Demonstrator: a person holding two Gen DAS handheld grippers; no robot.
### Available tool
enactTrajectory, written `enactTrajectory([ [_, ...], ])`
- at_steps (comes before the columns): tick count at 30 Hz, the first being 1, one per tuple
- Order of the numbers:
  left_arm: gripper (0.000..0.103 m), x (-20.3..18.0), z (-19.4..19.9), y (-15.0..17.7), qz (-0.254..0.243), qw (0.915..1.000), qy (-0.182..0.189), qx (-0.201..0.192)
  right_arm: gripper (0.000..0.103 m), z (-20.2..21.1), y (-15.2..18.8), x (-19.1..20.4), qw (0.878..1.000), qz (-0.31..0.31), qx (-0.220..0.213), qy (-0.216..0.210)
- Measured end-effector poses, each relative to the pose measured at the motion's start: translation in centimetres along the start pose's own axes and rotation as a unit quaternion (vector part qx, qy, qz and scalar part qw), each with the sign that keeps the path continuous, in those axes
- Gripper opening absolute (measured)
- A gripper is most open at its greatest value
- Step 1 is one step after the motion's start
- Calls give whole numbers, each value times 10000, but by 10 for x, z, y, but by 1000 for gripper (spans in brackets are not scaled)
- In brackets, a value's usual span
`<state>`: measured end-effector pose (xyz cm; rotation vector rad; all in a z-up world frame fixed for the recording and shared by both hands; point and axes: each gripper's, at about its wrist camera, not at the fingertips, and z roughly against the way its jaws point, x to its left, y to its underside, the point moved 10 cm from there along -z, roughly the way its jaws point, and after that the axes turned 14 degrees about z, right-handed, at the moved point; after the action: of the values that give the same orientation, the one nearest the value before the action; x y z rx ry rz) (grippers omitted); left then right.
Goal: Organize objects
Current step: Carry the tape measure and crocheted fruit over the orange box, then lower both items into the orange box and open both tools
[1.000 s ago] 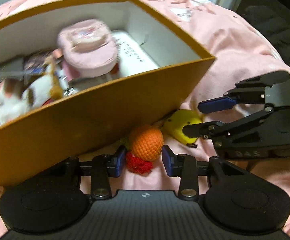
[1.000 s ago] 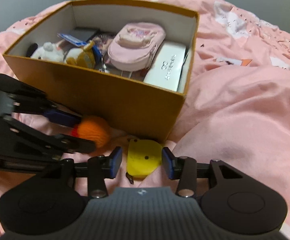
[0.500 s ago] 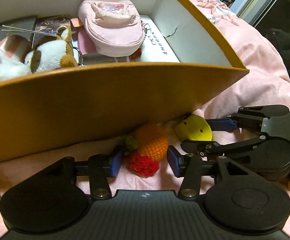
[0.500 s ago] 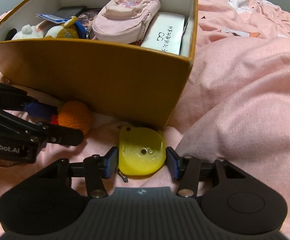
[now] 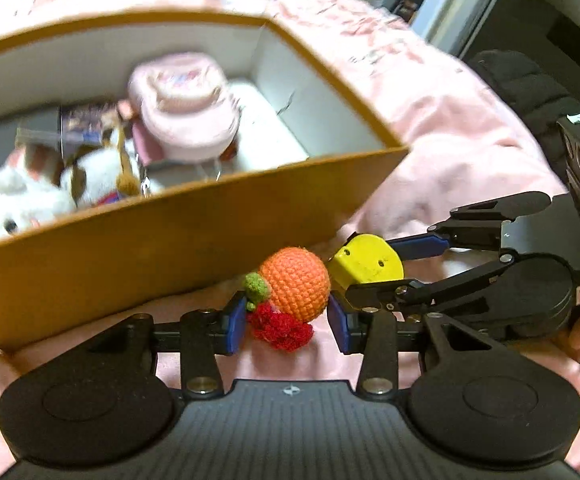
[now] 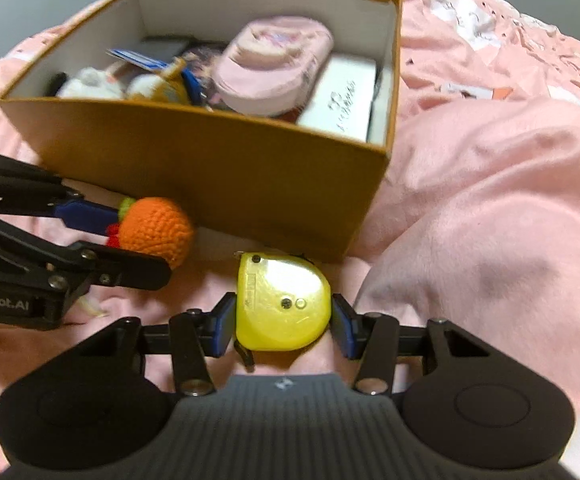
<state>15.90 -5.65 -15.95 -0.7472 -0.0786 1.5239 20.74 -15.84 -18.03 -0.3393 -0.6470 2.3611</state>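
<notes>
An orange crocheted ball (image 5: pixel 295 282) with a green and red tuft sits between the blue pads of my left gripper (image 5: pixel 288 322), which is shut on it and holds it off the bedding. It also shows in the right wrist view (image 6: pixel 156 232). My right gripper (image 6: pixel 284 322) is shut on a yellow tape measure (image 6: pixel 282 306), also seen from the left wrist (image 5: pixel 365 266). Both are just in front of the open brown cardboard box (image 6: pixel 218 160), whose near wall fills the left wrist view (image 5: pixel 150 248).
The box holds a pink pouch (image 6: pixel 274 64), a white case (image 6: pixel 339 98), plush toys (image 5: pixel 30 196) and small packets. Rumpled pink bedding (image 6: pixel 489 200) lies all round. A dark doorway and dark bundle (image 5: pixel 529 84) are at the far right.
Both grippers have risen with their objects, so the box now looks lower and farther. The jaws have closed onto the ball and the tape measure.
</notes>
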Motion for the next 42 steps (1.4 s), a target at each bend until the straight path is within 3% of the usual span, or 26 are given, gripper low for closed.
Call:
enactTrajectory([
  [6,48,-15,46,-15,25,9987,300,-409,52,58,-26,12,9983,46,-538,-216],
  [10,48,-12,77,-43,476,9947,513,-747,52,90,-55,4,9945,160,-1003,-234],
  [15,48,5,89,-83,743,9942,264,-736,52,90,-106,-5,9920,318,-1175,-322],
  [18,49,17,83,-103,1009,9925,317,-614,52,63,-128,-16,9949,243,-858,-467],
  [23,49,40,53,-121,1584,9860,490,-194,52,4,-135,-25,9973,-106,-12,-721],
  [30,49,52,21,-120,1566,9872,292,113,52,-50,-124,-14,9922,141,843,-906],
  [38,49,61,2,-121,1458,9887,220,277,52,-82,-112,-7,9843,279,1442,-977],
  [42,49,62,-4,-123,1276,9913,84,301,52,-85,-109,-3,9831,445,1516,-929],
])
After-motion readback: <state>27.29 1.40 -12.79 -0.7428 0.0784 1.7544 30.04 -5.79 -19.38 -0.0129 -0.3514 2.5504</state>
